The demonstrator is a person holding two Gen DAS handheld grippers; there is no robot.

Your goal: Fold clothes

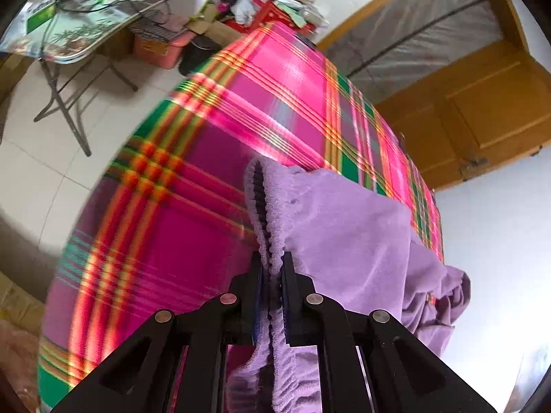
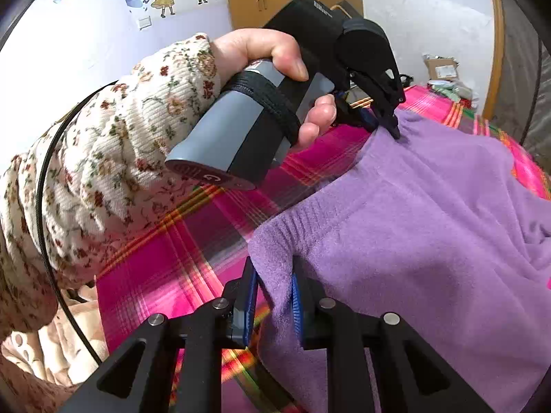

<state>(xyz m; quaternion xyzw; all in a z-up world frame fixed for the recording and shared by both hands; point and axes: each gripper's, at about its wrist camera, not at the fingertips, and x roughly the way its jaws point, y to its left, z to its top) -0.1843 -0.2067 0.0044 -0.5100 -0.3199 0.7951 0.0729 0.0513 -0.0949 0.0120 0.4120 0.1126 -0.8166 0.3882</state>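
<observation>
Right gripper (image 2: 273, 301): nearest in its own view, jaws clamped on a corner of the purple fleece garment (image 2: 430, 227) by the ribbed band. Left gripper (image 1: 272, 272): jaws clenched on the gathered elastic edge of the same garment. Garment: spread over the pink plaid cloth (image 1: 193, 227) covering the bed, one part hanging off its edge. Hand (image 2: 261, 55), floral sleeve (image 2: 120, 144): holding the left gripper's handle. Beyond: folding table (image 1: 79, 34), wooden door (image 1: 482, 113).
</observation>
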